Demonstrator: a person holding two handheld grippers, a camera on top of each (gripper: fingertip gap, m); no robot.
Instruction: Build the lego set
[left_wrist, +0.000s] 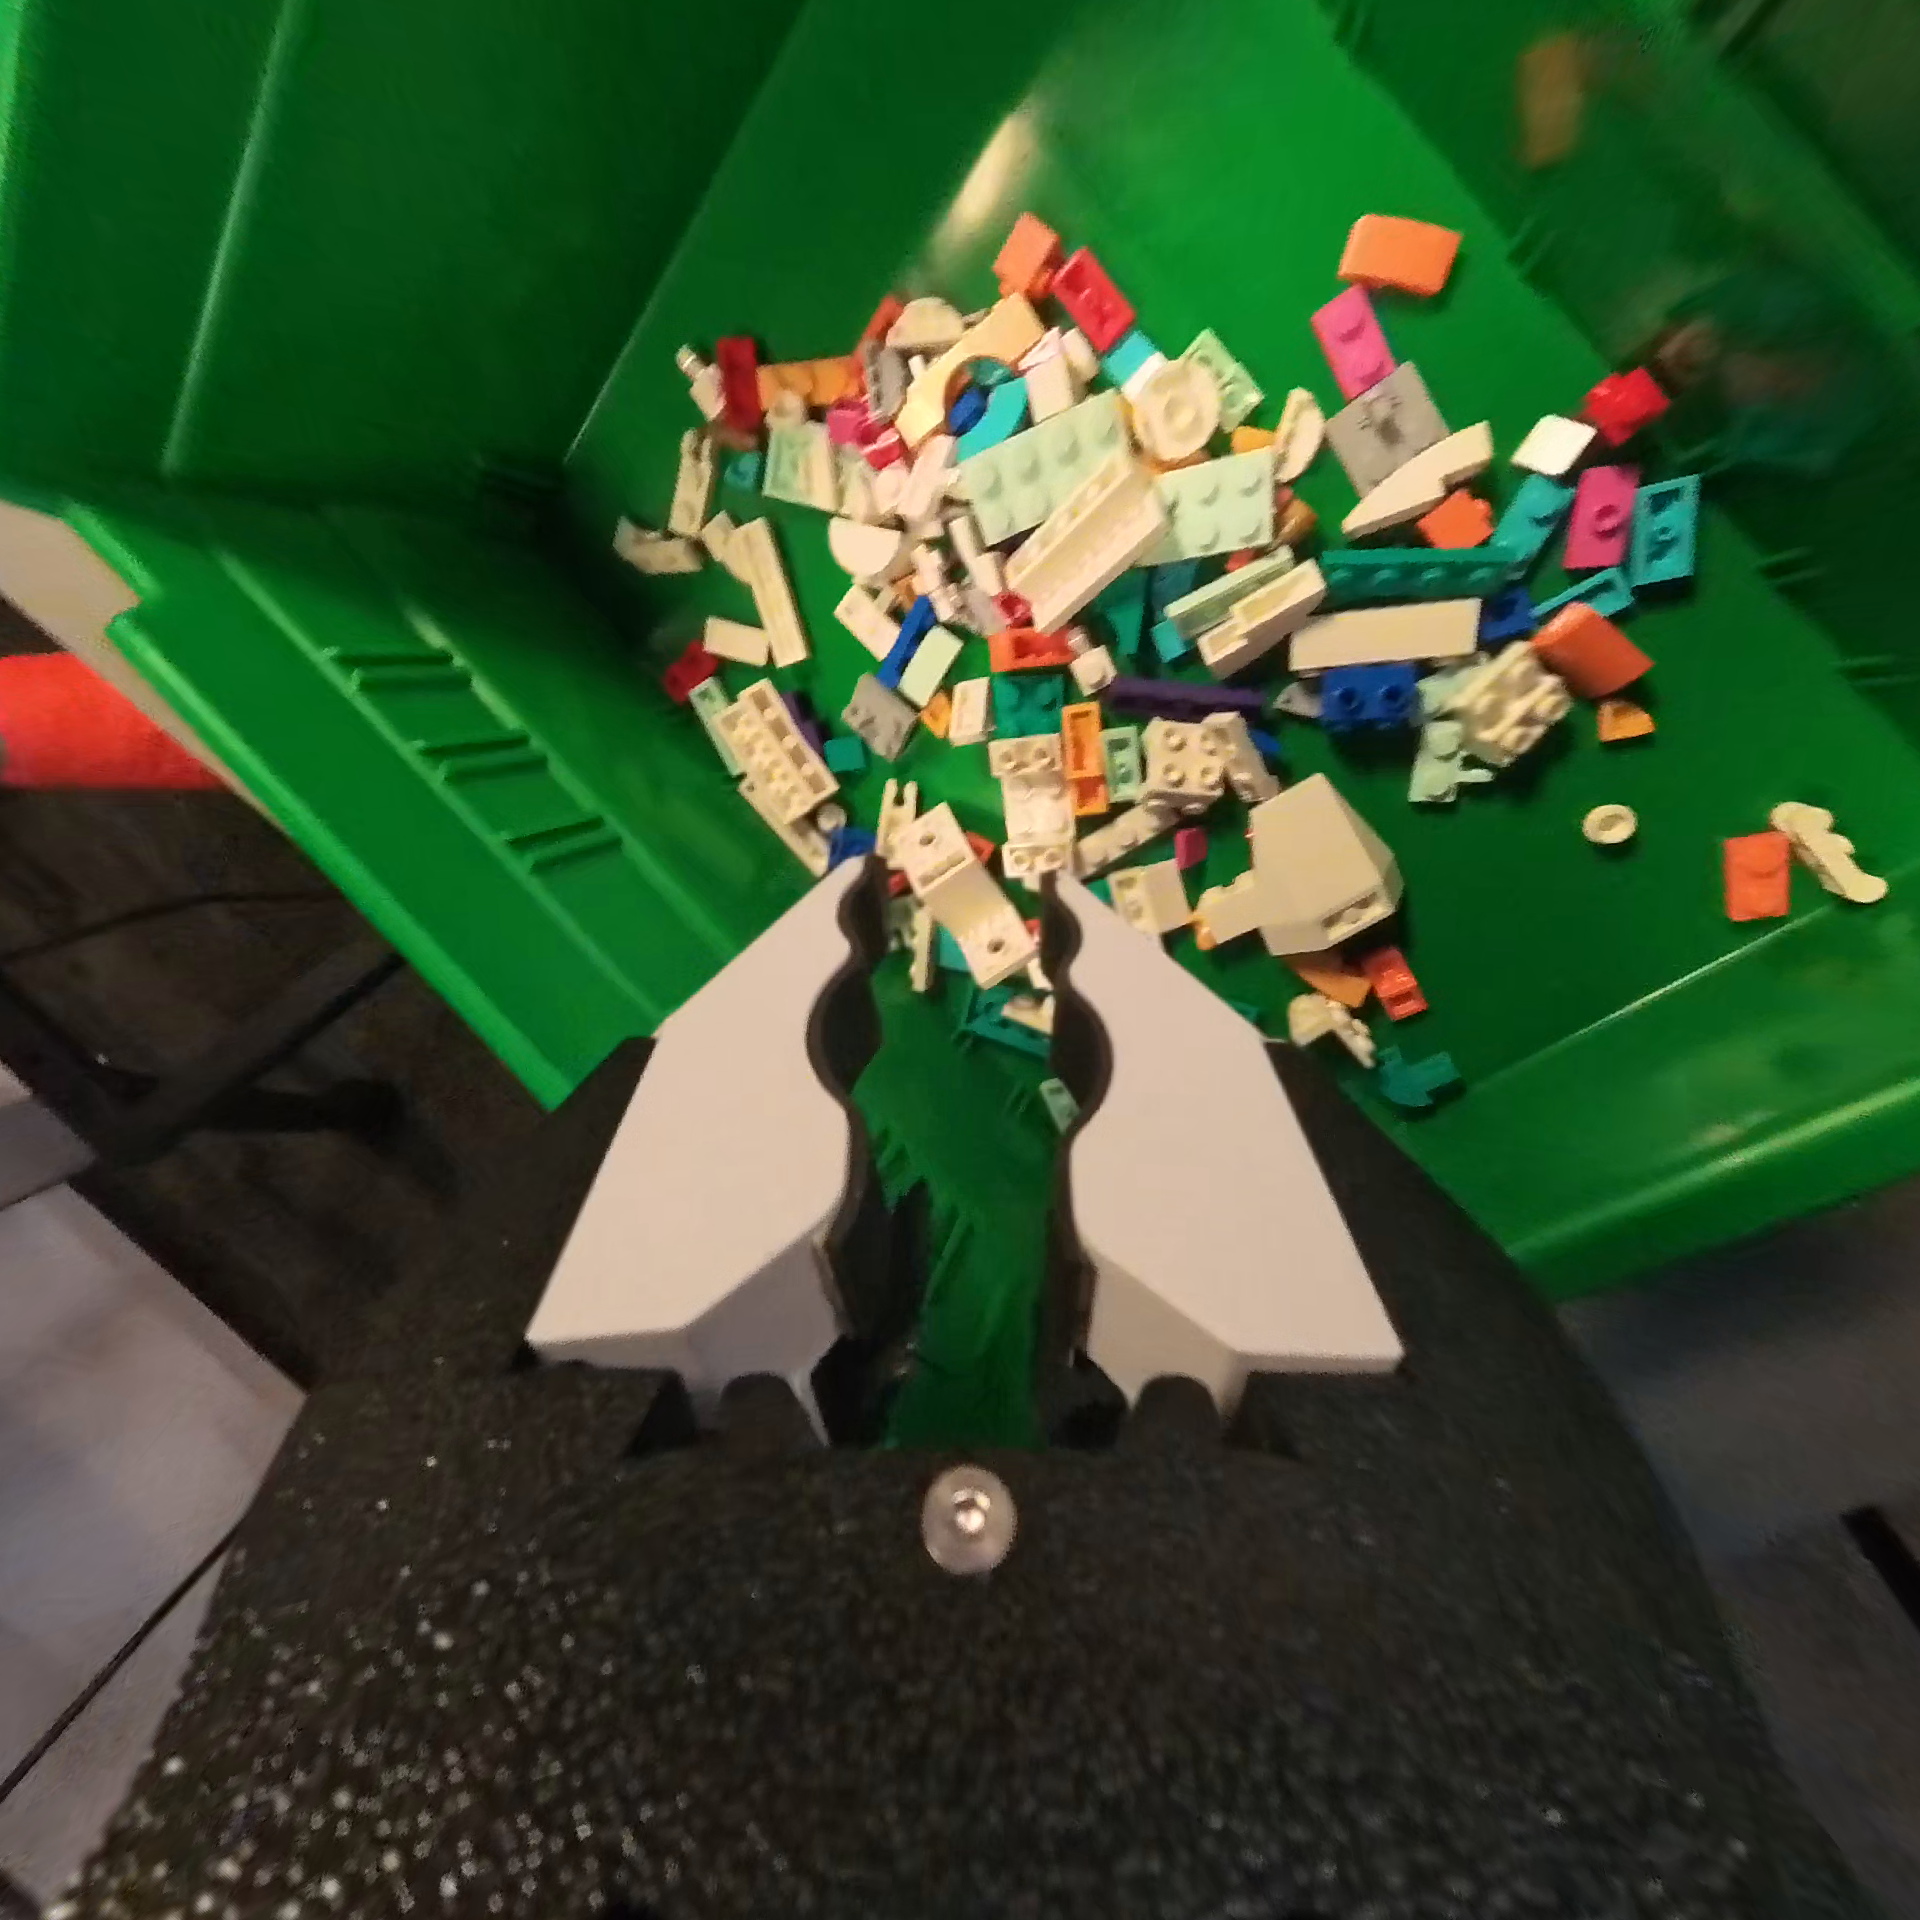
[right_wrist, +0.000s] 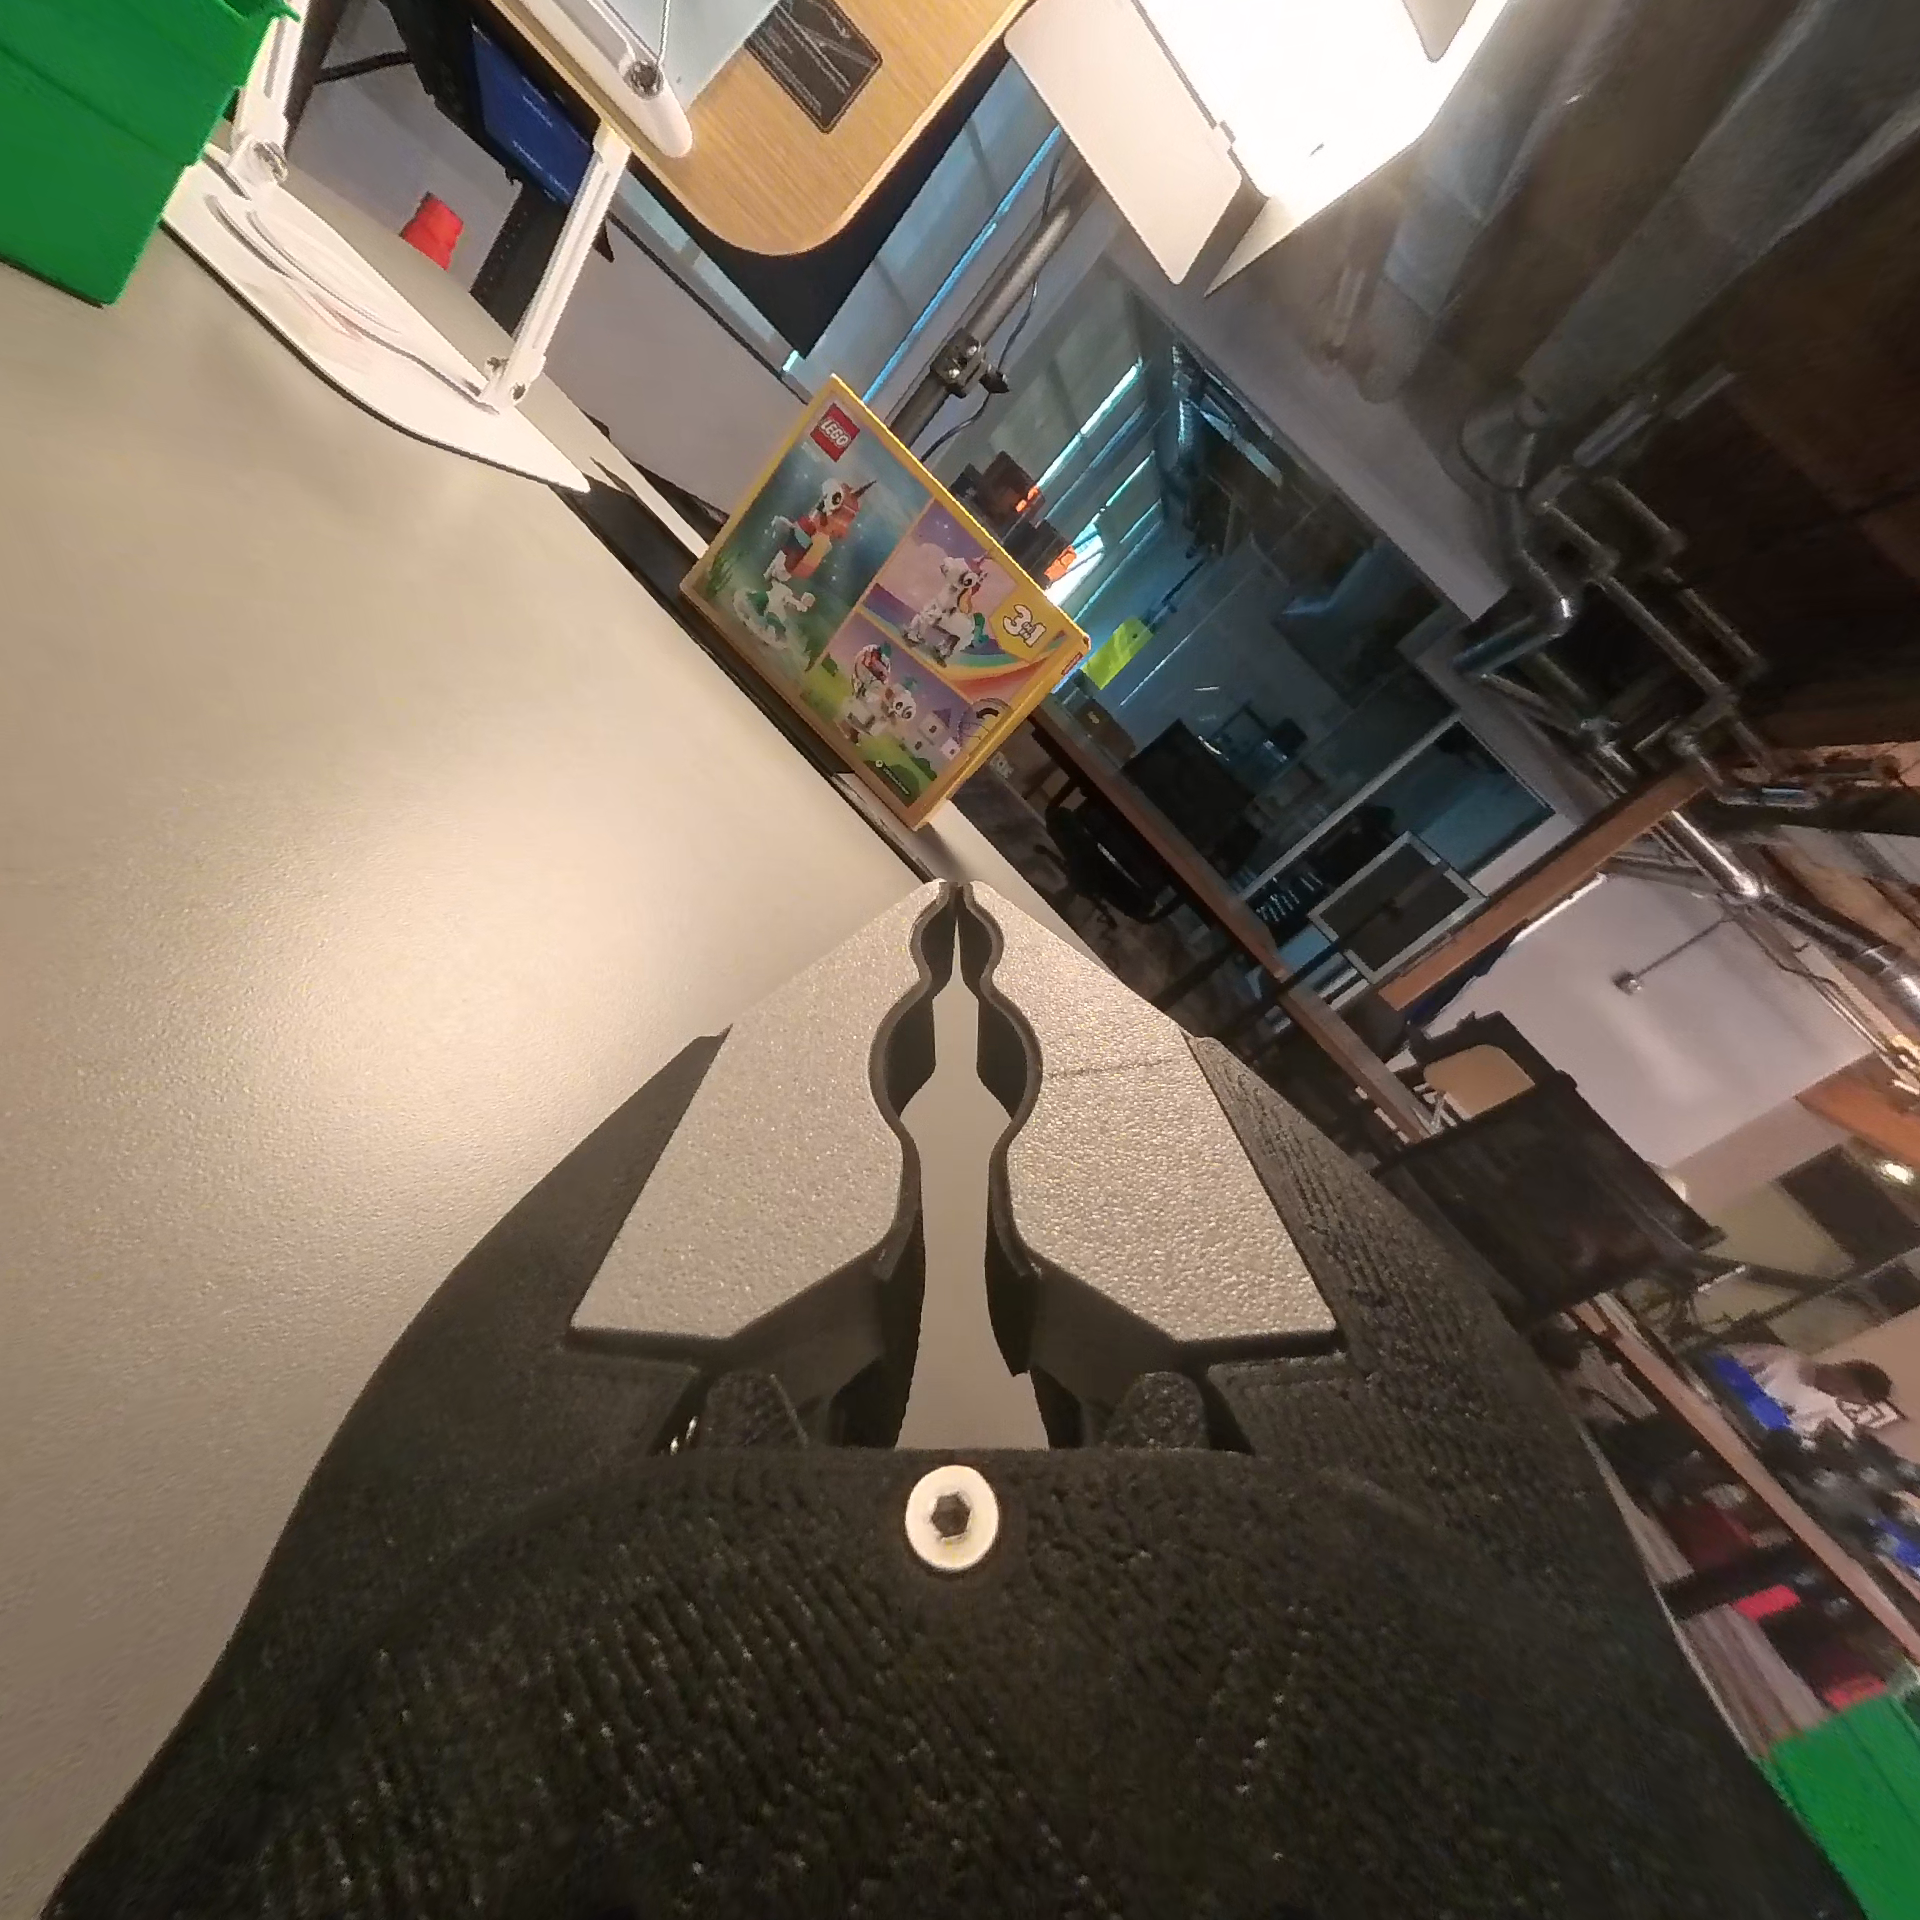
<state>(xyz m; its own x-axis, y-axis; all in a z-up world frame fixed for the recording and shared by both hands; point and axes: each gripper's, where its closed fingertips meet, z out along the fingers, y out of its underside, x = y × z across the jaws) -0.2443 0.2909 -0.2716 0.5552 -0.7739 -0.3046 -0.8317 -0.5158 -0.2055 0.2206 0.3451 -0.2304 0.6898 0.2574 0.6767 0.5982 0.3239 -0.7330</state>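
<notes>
In the left wrist view a green bin (left_wrist: 436, 665) holds a loose pile of lego pieces (left_wrist: 1101, 582) in white, mint, teal, orange, pink and blue. My left gripper (left_wrist: 961, 883) is open over the near edge of the pile, with a long white piece (left_wrist: 961, 899) lying between its tips, not gripped. A large grey-white sloped piece (left_wrist: 1314, 868) lies just right of the tips. In the right wrist view my right gripper (right_wrist: 958, 886) is shut and empty, tilted above a pale table (right_wrist: 312, 675). The lego set box (right_wrist: 883, 608) stands at the table's far edge.
A green bin's corner (right_wrist: 94, 135) and a white stand with paper sheets (right_wrist: 416, 343) sit at the table's far left. A small red object (right_wrist: 431, 223) stands beyond. Shelves, pipes and desks fill the room behind. A person (right_wrist: 1808, 1392) is far off on the right. The left gripper's tips are roughly 45 cm from the right gripper's.
</notes>
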